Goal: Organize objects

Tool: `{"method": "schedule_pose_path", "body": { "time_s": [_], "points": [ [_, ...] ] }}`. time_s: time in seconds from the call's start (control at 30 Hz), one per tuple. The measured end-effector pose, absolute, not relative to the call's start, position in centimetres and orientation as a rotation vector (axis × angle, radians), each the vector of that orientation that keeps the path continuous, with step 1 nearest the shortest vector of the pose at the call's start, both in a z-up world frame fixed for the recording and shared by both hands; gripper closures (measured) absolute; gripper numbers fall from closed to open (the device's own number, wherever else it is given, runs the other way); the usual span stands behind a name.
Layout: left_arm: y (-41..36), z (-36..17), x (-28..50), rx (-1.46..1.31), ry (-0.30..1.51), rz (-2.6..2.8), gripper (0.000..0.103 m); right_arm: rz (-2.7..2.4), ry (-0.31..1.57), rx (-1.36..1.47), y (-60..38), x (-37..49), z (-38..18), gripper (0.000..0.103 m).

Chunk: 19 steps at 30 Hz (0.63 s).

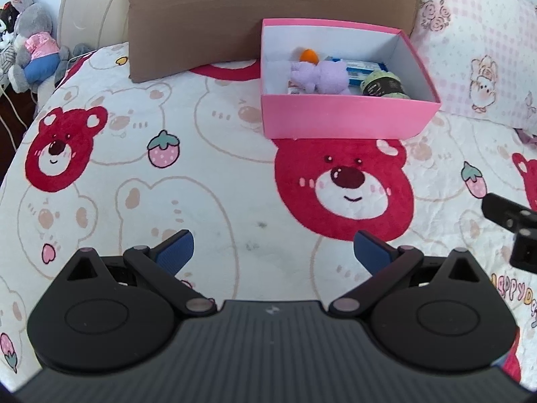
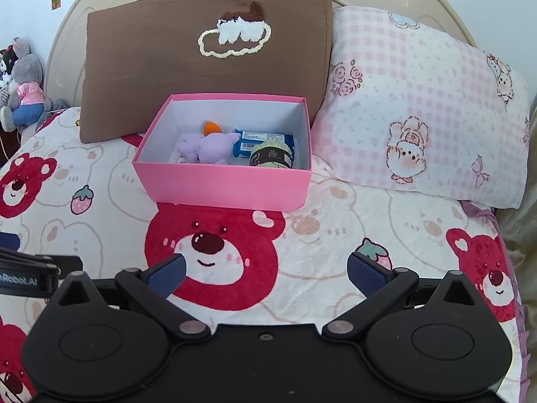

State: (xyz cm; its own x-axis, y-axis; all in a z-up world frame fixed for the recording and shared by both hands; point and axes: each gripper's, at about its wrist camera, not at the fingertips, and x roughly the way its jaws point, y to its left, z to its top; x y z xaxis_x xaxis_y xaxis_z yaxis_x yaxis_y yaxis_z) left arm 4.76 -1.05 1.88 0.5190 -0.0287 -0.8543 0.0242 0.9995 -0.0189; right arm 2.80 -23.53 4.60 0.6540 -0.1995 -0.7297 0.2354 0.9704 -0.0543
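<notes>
Left claw (image 1: 273,255) and right claw (image 2: 265,275) wide apart, empty.

Brown embroidered cushion (image 2: 201,60) beside pink checked pillow (image 2: 419,107), on white red-bear-print blanket (image 2: 335,235); grey plush toy (image 1: 32,43) far left.

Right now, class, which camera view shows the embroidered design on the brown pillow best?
The right wrist view: the whole brown pillow and its design are in frame. The left wrist view cuts the design off at the top edge, showing only its lower outline.
</notes>
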Motion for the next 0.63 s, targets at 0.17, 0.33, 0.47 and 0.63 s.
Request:
{"method": "schedule_pose_path", "body": {
  "time_s": [0.17, 0.33, 0.47, 0.63],
  "points": [
    [-1.06, 1.70, 4.64, -0.002, 1.035, -0.038, 0.000, -0.255, 0.822, 0.051, -23.70, 2.86, 4.57, 0.000],
    [-1.05, 1.86, 4.63, -0.006, 1.036, -0.046, 0.000, -0.258, 0.820, 0.053, -23.84, 2.87, 4.63, 0.000],
    [-1.10, 1.95, 4.62, -0.005, 1.035, -0.047, 0.000, -0.257, 0.821, 0.053, -23.94, 2.87, 4.57, 0.000],
    [-1.12, 2.05, 4.72, -0.007, 1.039, -0.051, 0.000, -0.257, 0.824, 0.053, -23.98, 2.76, 4.49, 0.000]
  ]
}}
